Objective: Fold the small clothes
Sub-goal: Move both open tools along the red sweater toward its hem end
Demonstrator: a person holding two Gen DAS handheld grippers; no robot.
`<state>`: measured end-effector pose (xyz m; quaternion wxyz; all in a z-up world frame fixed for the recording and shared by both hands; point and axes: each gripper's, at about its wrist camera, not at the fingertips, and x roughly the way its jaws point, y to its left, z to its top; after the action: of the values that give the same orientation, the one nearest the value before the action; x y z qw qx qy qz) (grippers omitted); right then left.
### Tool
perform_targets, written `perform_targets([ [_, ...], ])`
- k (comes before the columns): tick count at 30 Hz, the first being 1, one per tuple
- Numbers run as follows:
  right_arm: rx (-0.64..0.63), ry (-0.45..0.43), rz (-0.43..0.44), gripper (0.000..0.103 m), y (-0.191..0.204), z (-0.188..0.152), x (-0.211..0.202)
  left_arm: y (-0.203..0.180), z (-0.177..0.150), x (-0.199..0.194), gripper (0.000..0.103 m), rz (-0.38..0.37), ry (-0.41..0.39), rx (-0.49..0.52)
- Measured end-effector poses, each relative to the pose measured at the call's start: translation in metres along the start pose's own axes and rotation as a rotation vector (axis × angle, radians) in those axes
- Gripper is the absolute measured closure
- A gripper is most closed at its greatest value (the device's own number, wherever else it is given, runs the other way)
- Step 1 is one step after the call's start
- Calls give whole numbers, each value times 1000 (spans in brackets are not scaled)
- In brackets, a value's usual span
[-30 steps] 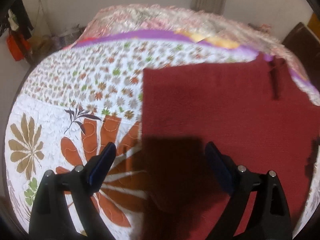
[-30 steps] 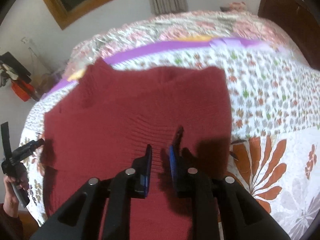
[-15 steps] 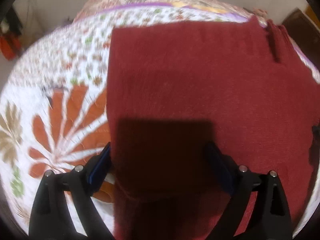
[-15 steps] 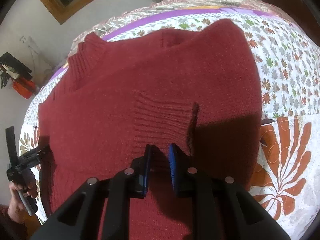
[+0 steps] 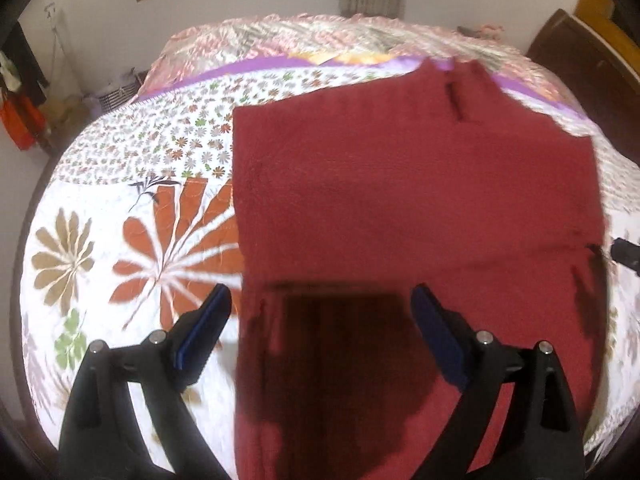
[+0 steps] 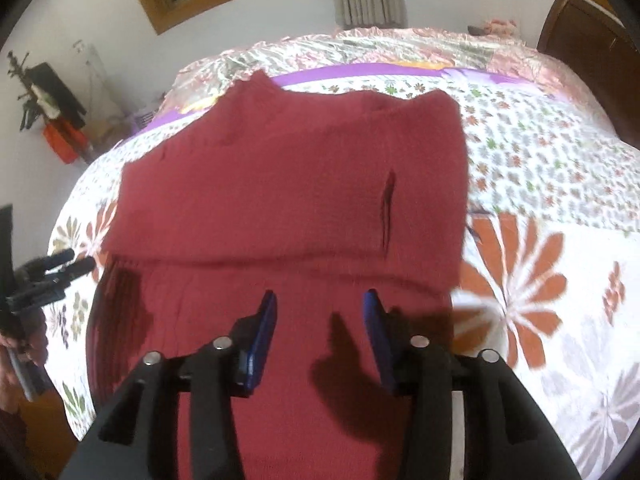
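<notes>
the red sweater lies flat on the bed, its sleeve folded across the body — so the side folds look done, the lengthwise fold left. the right gripper hovers over the lower part, jaws apart, holding nothing; the left gripper gapes wide over the sweater's left edge — empty too.

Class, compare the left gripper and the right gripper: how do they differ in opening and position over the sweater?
The left gripper gapes wider than the right gripper. The left straddles the sweater edge, one finger over the quilt; the right hovers wholly over sweater. Both are open, empty, black with blue pads.
</notes>
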<state>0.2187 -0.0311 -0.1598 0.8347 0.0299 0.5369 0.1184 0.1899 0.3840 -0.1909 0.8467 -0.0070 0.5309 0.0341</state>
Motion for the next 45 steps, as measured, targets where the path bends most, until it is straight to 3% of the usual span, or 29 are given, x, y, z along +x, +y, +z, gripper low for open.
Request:
perform_targets([
  [3,12,-4,-4,45,1,-29,-19,-14,-21,-23,12,18,-9,17],
  [10,35,51,-20,44,-9,-92,-31,-23,-67,-58,12,32,-1,15],
  [22,108,155,-7,40,-29,-188,-17,-14,-122,-60,12,62,56,9],
  [37,18,206,4,33,-23,-231,-20,35,-229,-3,12,3,255,11],
  [45,40,255,17,34,-21,-252,-30,46,-249,9,12,-62,289,-46],
])
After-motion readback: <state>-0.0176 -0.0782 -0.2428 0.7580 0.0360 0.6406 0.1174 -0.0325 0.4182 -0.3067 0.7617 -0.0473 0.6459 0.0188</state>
